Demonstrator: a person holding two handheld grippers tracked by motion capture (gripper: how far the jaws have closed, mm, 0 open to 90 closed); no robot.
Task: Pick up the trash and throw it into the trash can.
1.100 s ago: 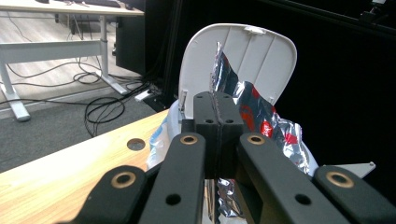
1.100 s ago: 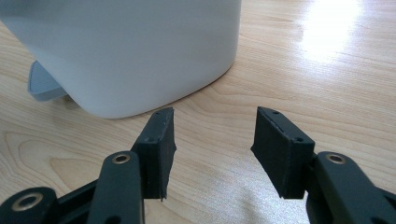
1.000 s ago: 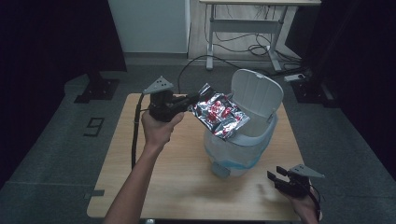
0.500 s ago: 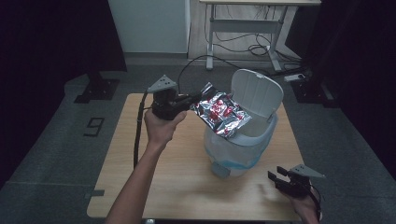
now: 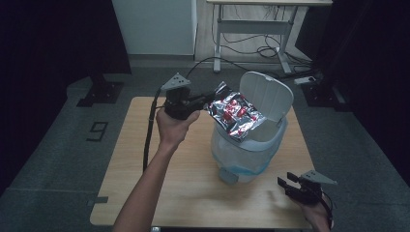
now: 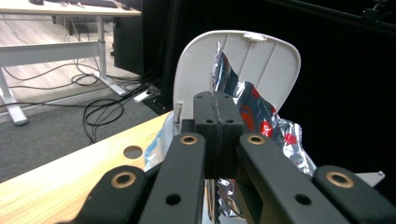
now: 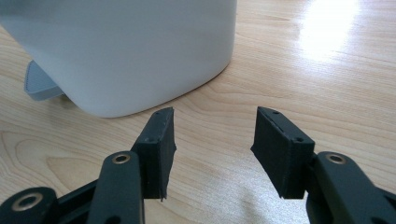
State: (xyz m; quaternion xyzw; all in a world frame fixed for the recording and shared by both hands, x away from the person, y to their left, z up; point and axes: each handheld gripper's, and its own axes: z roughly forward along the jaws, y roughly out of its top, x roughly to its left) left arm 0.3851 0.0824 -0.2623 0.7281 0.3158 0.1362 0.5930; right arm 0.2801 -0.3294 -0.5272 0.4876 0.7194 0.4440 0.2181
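A dark room with grey carpet surrounds a pale wooden table [image 5: 145,159] with smooth grain. On it stands a rounded white plastic bin [image 5: 244,154] with its lid [image 5: 266,94] tipped up. The left tool [image 5: 208,100] pinches an edge of a crinkled silver foil packet with red print [image 5: 235,113], holding it over the bin's open mouth. The right tool [image 5: 285,184] rests low near the table's edge, jaws apart and empty.
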